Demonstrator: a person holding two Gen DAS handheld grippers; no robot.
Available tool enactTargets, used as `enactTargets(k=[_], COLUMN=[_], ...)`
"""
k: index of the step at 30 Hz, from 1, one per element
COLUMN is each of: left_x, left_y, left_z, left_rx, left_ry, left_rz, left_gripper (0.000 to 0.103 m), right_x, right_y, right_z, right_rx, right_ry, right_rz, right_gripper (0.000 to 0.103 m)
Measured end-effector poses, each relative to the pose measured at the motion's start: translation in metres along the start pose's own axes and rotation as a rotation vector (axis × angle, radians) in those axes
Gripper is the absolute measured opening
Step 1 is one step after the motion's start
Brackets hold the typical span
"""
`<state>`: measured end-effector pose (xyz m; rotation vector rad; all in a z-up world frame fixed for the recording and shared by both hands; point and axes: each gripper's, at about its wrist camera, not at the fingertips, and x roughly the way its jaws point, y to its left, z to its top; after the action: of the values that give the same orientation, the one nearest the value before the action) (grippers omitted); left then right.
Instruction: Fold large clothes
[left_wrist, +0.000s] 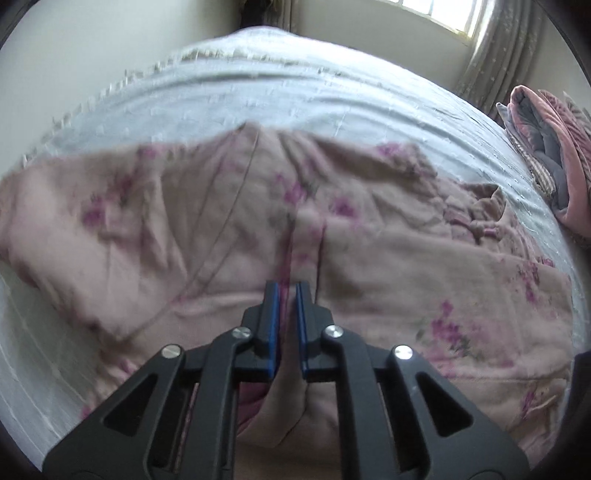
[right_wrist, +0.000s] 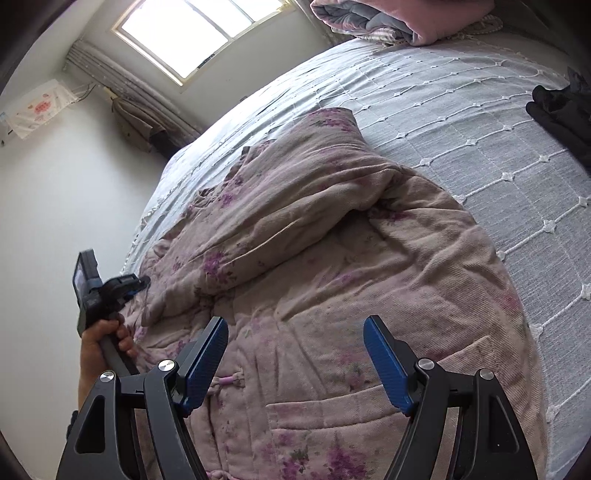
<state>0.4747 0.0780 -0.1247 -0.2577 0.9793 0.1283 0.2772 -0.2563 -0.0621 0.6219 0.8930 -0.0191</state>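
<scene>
Lying spread on the bedspread (right_wrist: 461, 155), the pink floral jacket (right_wrist: 314, 266) has one sleeve (right_wrist: 295, 184) folded across its body. The left gripper (left_wrist: 287, 291) has its fingers nearly together, pinching a ridge of the jacket's fabric between the blue pads (left_wrist: 273, 325). The right gripper (right_wrist: 295, 354) hovers over the jacket's front with fingers wide apart, holding nothing. A folded quilt (right_wrist: 373, 18) sits at the bed's far end, dark clothing (right_wrist: 561, 110) well apart.

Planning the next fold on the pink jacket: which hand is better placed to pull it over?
Probably left: the left gripper is shut at the jacket edge, seemingly pinching fabric. The right gripper hangs open above it, gripping nothing.
</scene>
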Motion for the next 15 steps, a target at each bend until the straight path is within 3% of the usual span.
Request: enactTargets(k=[2,5,7,9,15], left_x=[-0.006,-0.028,-0.048,-0.064,-0.089], left_y=[0.014,0.041,0.071,0.103,0.259], left_z=[-0.005,-0.003,0.0,0.0,-0.004], left_rx=[-0.019,-0.041,-0.067,-0.106,-0.392], left_ry=[-0.006,-0.033,-0.057,-0.084,-0.106], left_rz=[-0.042,-0.042,-0.057,-0.044,0.035], left_gripper=[0.019,0.025,0.037,0.056,0.058], right_x=[0.0,0.002,0.005,0.007,0.007], right_y=[0.0,0.002,0.005,0.008,0.017], right_z=[-0.001,-0.003,-0.003,-0.005,-0.009], right_rx=[-0.005,-0.022,-0.027,-0.035,-0.072], right_ry=[0.002,0.014,0.022,0.028,0.031], right_rz=[-0.004,-0.015,-0.018,-0.018,-0.033], right_gripper=[0.077,0.077,0.077,0.077,0.077])
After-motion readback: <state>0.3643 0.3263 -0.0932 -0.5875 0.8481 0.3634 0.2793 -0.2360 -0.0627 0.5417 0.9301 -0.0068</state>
